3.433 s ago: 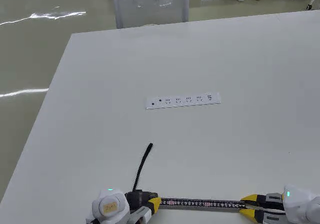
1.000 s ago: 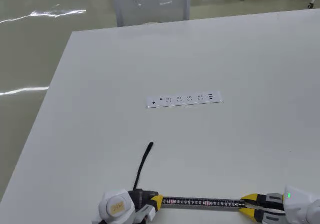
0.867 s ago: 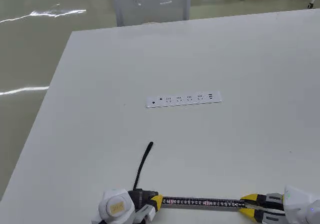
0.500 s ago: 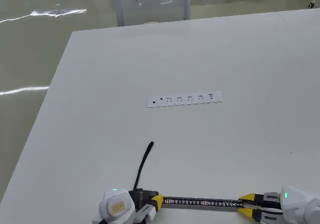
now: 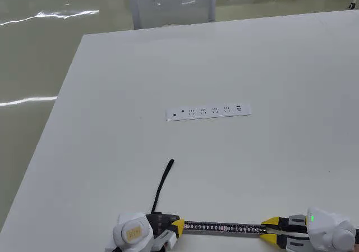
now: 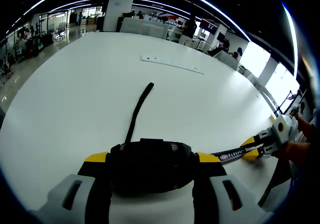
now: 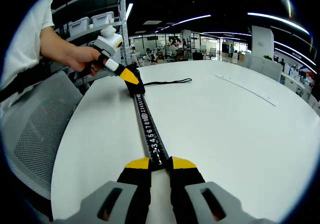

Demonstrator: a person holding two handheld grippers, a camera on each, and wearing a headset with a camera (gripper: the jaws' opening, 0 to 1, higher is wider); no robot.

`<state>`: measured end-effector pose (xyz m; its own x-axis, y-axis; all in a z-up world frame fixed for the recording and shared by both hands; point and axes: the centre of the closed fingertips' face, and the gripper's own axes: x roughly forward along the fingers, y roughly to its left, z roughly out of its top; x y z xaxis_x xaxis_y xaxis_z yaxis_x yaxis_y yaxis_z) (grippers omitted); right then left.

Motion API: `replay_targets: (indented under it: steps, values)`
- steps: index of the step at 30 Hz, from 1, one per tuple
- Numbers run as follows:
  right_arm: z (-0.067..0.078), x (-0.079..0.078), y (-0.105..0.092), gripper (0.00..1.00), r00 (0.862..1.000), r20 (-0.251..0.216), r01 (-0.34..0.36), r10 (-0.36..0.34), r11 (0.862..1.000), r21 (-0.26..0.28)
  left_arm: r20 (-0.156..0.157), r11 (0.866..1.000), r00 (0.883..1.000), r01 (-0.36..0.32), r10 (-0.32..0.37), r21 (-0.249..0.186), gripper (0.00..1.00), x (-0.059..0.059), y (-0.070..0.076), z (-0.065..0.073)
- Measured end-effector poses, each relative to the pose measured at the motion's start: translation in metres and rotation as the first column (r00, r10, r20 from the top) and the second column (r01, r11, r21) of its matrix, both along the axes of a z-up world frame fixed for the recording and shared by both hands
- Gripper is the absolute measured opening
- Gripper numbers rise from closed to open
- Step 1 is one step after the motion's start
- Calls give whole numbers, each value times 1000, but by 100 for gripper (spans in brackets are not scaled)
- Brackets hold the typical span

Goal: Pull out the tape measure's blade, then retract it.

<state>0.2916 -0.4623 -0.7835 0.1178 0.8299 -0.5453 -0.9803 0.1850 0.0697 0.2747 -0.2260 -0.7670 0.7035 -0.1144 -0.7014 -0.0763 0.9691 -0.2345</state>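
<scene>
The case is clamped in the left gripper. The blade, where numerals 3 to 9 can be read, is pinched by the right gripper.

An open-plan office or lab — long white worktable with socket strip, mesh chair, shelved storage bins.

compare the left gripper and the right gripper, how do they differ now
The left gripper is shut on the black tape measure case; the right gripper is shut on the blade near its end. The left gripper's jaws stand wide apart around the case; the right gripper's sit nearly together. Both have yellow-tipped jaws and face each other along the blade.
</scene>
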Motion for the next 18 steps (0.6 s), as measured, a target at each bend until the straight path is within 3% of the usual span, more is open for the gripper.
replay_targets:
  steps: [18]
  values:
    - [0,-2,37,12,1000,0,-29,29,999,27,0,1000,1000,-3,3,-7,63,0,0,1]
